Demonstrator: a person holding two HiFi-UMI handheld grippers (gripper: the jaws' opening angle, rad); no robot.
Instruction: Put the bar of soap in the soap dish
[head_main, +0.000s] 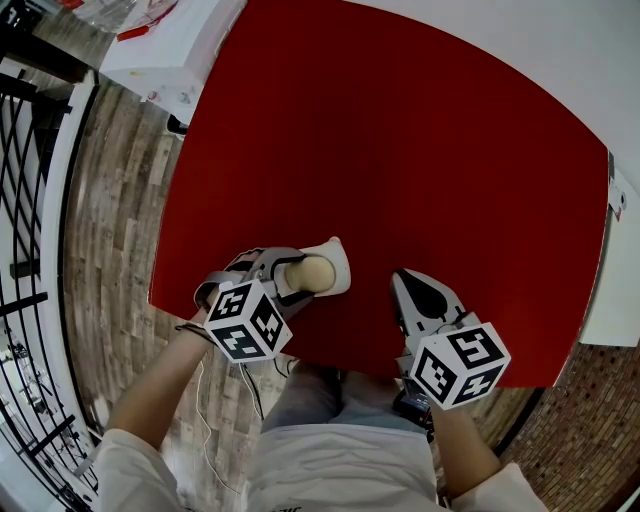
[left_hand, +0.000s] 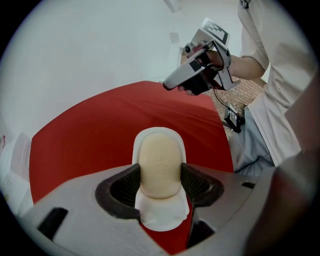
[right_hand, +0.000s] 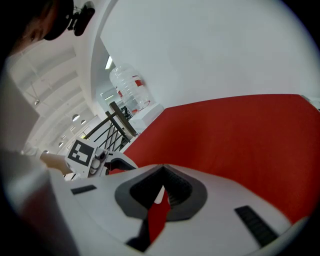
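A beige bar of soap (left_hand: 160, 165) stands between the jaws of my left gripper (left_hand: 160, 179), and both ribbed pads lie against its sides. Under and behind it, on the red table (left_hand: 100, 130), lies the white soap dish (left_hand: 159, 134); whether the soap rests in it I cannot tell. In the head view the left gripper (head_main: 300, 276) holds the soap (head_main: 312, 272) over the dish (head_main: 338, 262) near the table's front edge. My right gripper (head_main: 404, 282) hovers to the right of the dish, apart from it. Its jaws (right_hand: 161, 176) are shut with nothing in them.
The red table (head_main: 400, 150) ends just in front of the person's body. A white counter (head_main: 170, 50) stands at the far left and a black metal railing (head_main: 25, 200) runs along the wooden floor. A large water bottle (right_hand: 131, 86) stands beyond the table.
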